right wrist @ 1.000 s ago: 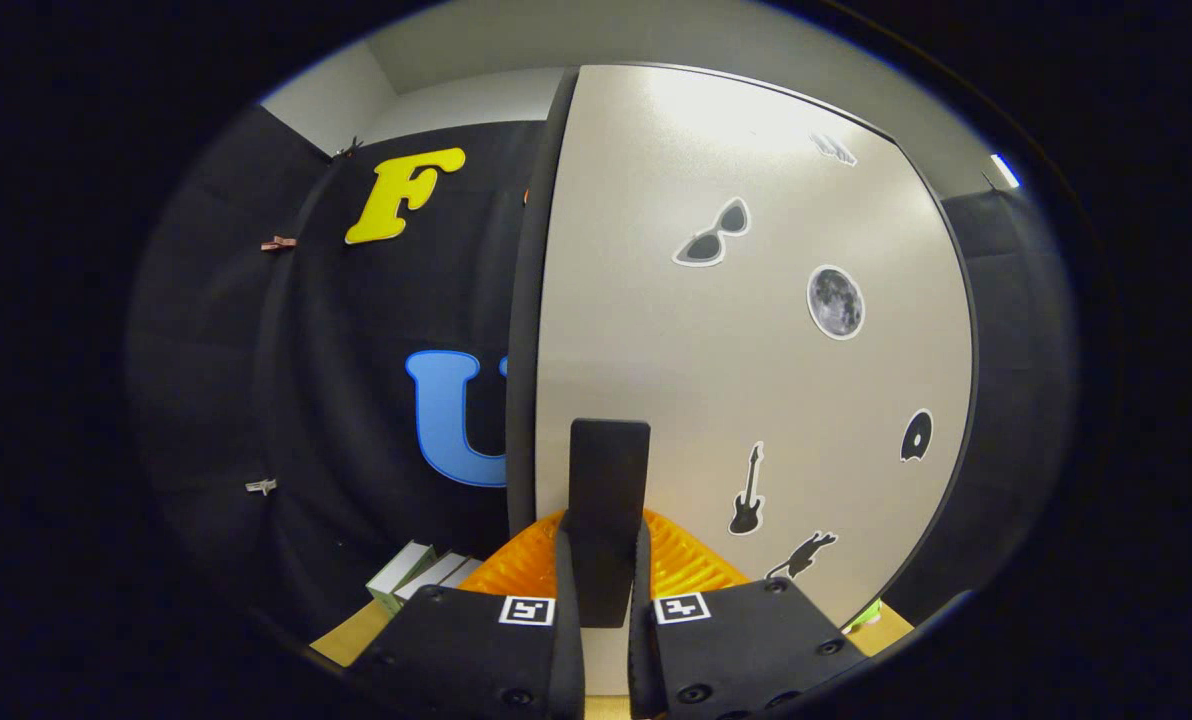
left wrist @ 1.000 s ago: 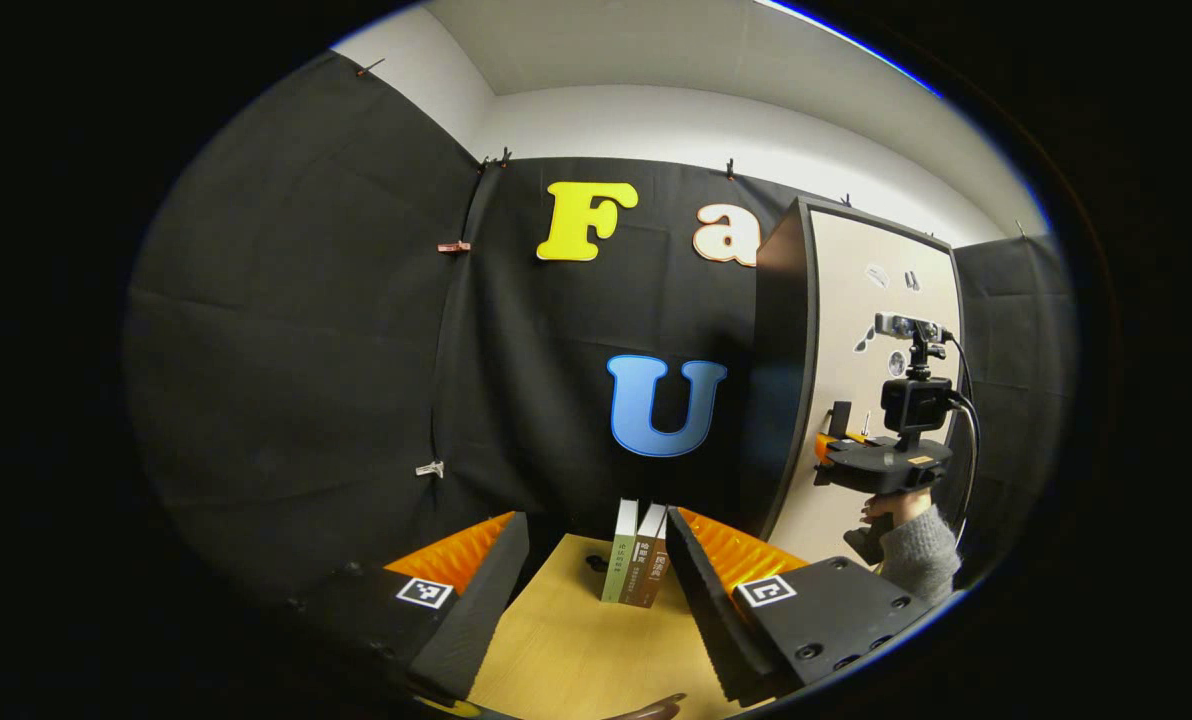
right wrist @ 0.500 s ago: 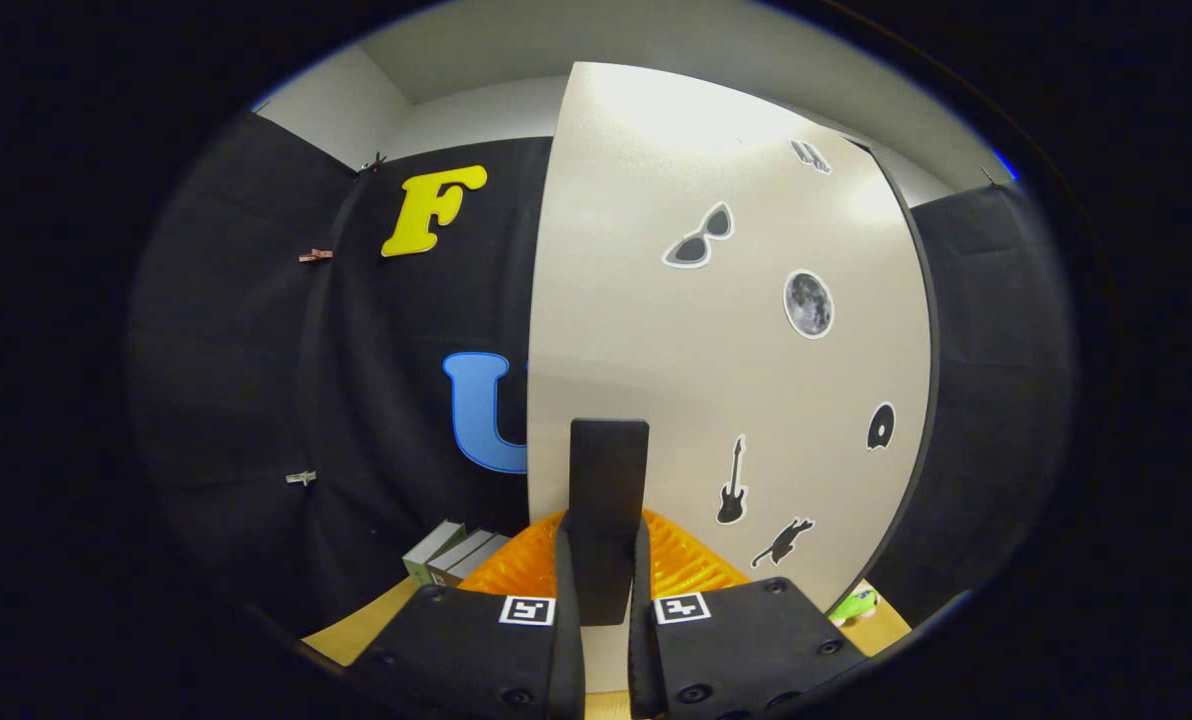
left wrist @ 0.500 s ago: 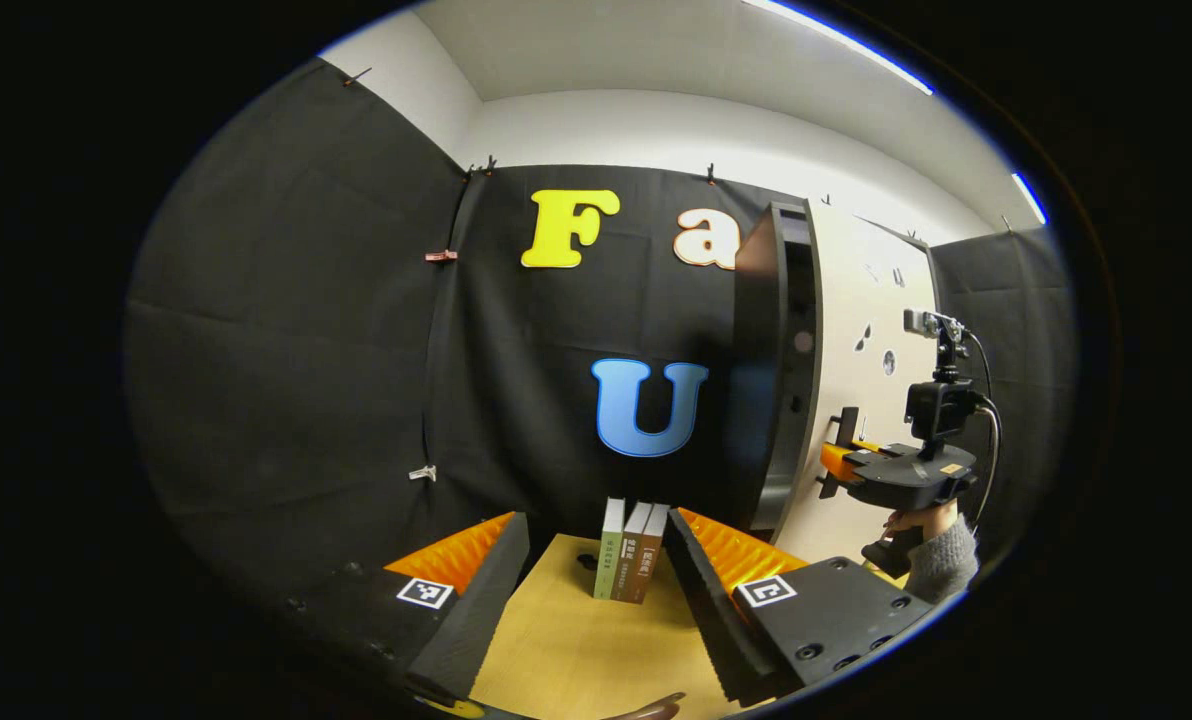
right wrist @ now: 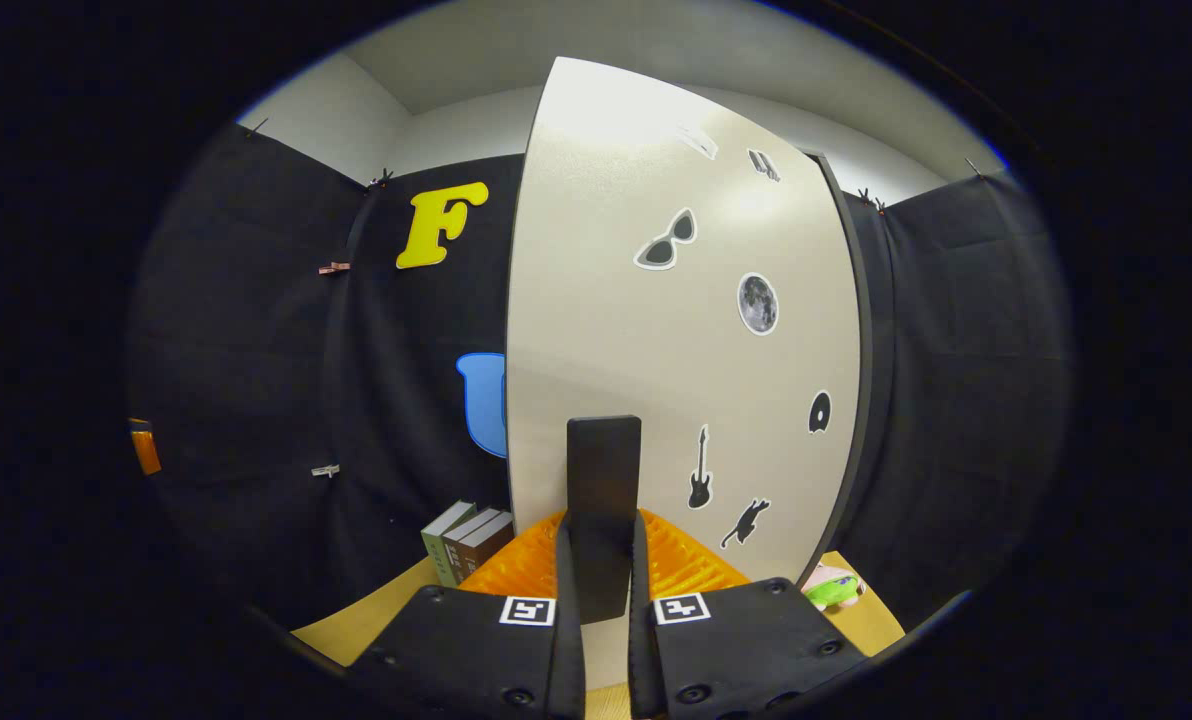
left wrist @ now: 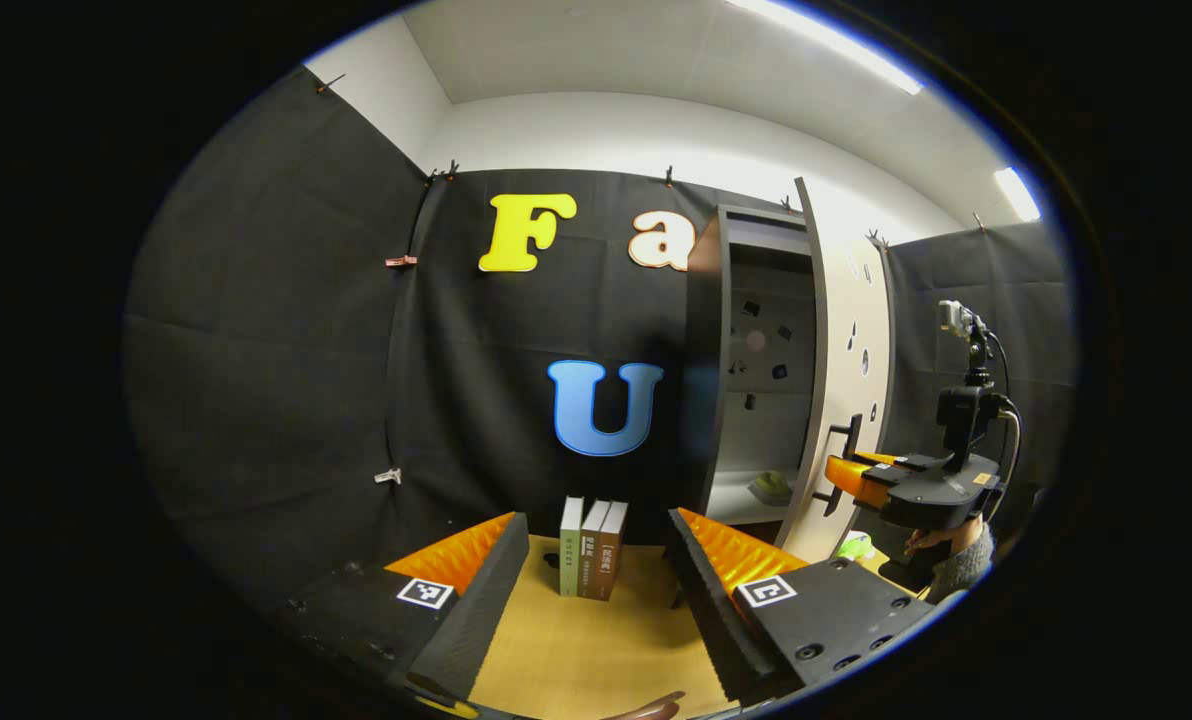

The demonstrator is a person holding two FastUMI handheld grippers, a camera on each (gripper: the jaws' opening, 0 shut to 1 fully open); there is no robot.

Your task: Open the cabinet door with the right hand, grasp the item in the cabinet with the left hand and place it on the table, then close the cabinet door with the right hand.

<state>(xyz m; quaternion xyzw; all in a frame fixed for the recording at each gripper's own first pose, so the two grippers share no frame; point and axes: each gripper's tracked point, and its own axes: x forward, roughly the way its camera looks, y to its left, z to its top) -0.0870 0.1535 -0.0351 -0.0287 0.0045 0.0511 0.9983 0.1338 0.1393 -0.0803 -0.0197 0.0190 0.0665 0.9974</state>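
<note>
cabinet door (right wrist: 676, 330) pale, stickered, ajar | handle (right wrist: 603, 500) black, clamped

Compared with the earlier pictures, the cabinet door (left wrist: 846, 370) stands swung farther out from the cabinet (left wrist: 756, 300), so the left gripper view now looks into the interior, where a green item (left wrist: 771, 486) lies on the shelf (left wrist: 731, 505). The right gripper (left wrist: 841, 472), clamped on the door handle (right wrist: 603, 500), sits farther right and lower in the left gripper view. In the right gripper view, the door's far edge and a green toy (right wrist: 833, 587) on the table (right wrist: 356, 630) have come further into sight.
</note>
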